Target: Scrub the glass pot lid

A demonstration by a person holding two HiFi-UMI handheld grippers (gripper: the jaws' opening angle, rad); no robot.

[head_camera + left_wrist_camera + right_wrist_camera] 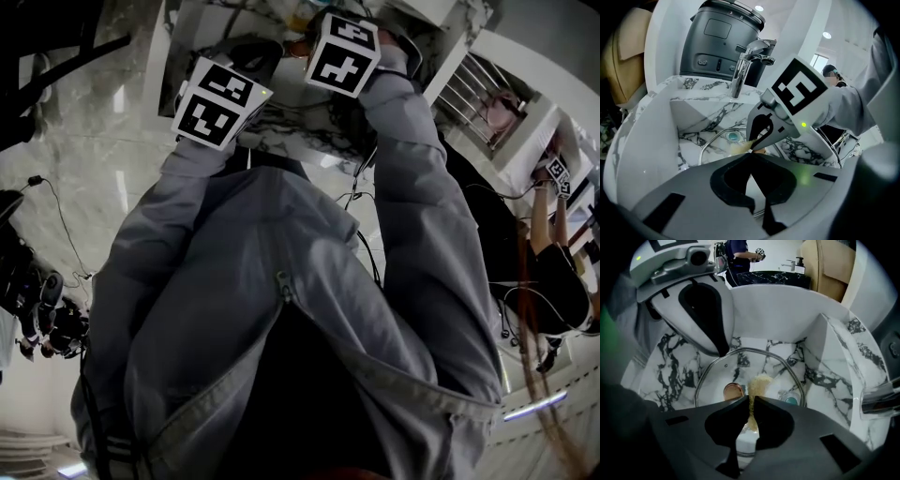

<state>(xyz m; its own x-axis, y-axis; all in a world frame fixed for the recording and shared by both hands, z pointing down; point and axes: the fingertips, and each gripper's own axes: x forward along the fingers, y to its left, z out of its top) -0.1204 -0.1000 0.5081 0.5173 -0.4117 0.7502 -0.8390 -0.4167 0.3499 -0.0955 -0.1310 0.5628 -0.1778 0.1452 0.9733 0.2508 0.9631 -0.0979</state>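
Observation:
The glass pot lid (pixel 717 376), with a steel rim and a copper knob (pixel 733 391), lies in the marble sink (pixel 820 376). My right gripper (pixel 751 401) points steeply down over the lid and is shut on a yellow scrub pad (pixel 758 383), whose free end rests on the glass. My left gripper (pixel 724 351) has its tips at the lid's far rim, jaws closed on that rim (pixel 708 144). The left gripper view shows the right gripper (pixel 752 144) with the pad. In the head view only both marker cubes (pixel 217 101) show; the jaws are hidden.
A chrome faucet (pixel 746 65) stands at the sink's back edge, with a dark grey appliance (pixel 723 42) behind it. A teal drain plug (pixel 791 399) sits under the lid's edge. Another person (pixel 553 262) stands to the right, and cables cross the floor.

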